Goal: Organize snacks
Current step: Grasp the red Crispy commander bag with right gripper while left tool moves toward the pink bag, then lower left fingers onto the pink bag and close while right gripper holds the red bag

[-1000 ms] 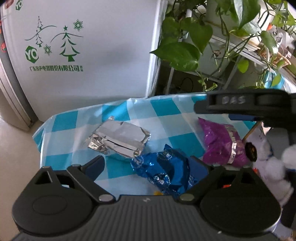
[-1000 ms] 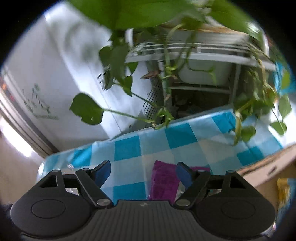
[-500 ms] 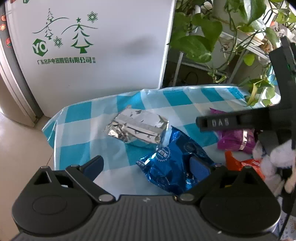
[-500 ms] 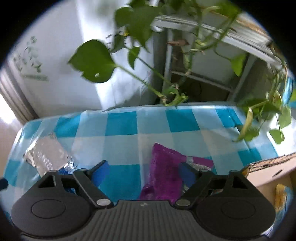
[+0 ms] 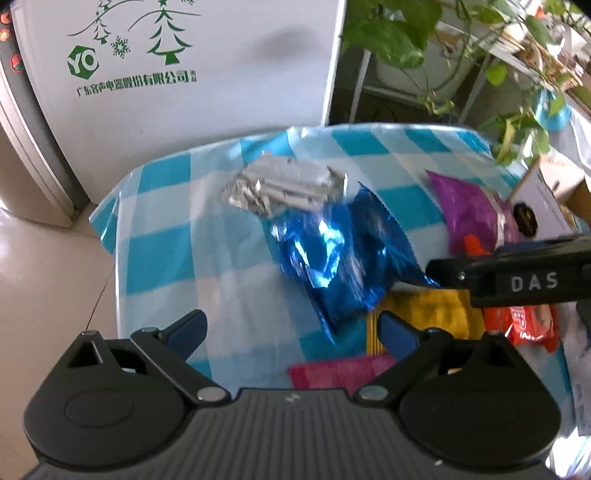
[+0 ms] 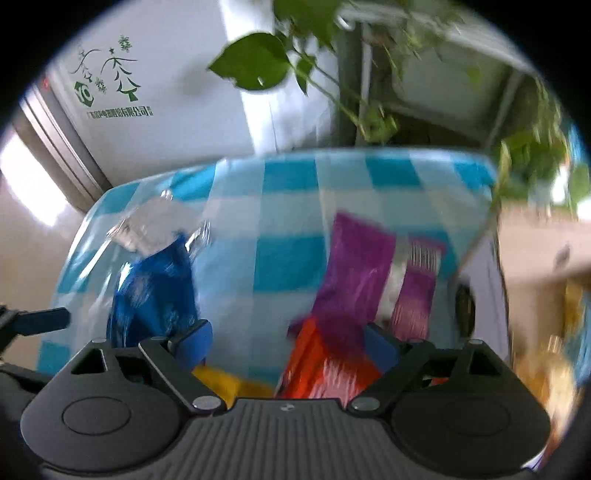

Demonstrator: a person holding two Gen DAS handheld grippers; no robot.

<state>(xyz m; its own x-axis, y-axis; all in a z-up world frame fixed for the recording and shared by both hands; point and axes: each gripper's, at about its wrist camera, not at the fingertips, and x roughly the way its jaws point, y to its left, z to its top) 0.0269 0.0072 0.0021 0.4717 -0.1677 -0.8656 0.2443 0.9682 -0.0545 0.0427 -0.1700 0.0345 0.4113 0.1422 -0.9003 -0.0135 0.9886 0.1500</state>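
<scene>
snacks: several packets lie on a table [image 5: 166, 236] covered in a blue and white checked cloth
silver packet [image 5: 284, 186]: crinkled foil, toward the far side of the table, its near edge touching the blue packet
blue packet [image 5: 340, 254]: shiny, near the middle, just ahead of the left gripper's fingers
purple packet [image 6: 354, 280]: to the right of the blue one, its silver seam toward the cardboard box [image 5: 543, 199]
orange packet [image 6: 317, 365]: partly under the purple packet's near end, between the right gripper's fingers
yellow packet [image 5: 424, 317]: flat, beside the blue packet's near corner
pink packet [image 5: 332, 373]: at the near edge, just in front of the left gripper
left gripper [image 5: 291, 328]: jaws spread wide, gripping nothing, angled down over bare cloth and the blue packet's tail
right gripper [image 6: 288, 343]: jaws spread wide, pads not pressing the orange and purple packets below
surroundings: white panel [image 5: 192, 74] with green trees and lettering behind the table, leafy plant [image 5: 399, 33] on a rack to the right
</scene>
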